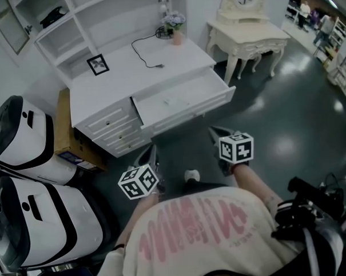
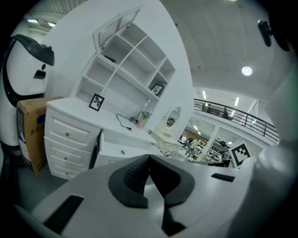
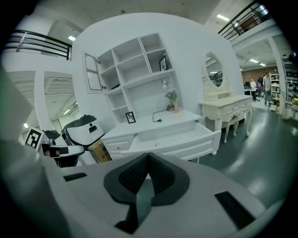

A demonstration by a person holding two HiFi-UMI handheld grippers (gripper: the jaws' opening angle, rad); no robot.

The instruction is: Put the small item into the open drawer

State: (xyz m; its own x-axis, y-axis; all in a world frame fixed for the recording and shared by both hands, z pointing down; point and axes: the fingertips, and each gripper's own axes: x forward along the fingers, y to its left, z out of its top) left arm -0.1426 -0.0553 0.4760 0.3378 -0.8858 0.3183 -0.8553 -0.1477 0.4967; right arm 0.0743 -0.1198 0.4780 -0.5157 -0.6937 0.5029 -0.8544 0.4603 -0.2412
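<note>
Right gripper (image 3: 148,157) is clenched and empty, and left gripper (image 2: 149,158) is the same, both well apart from the drawer (image 3: 200,142). The item (image 3: 157,144) seems to lie inside it. Risk: the drawer juts out open, so a step forward could bump it and shift the item.

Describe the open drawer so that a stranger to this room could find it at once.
Start at the white desk under the wall shelves. The open drawer is the wide one pulled out beneath its top, right of a stack of narrow shut drawers.
</note>
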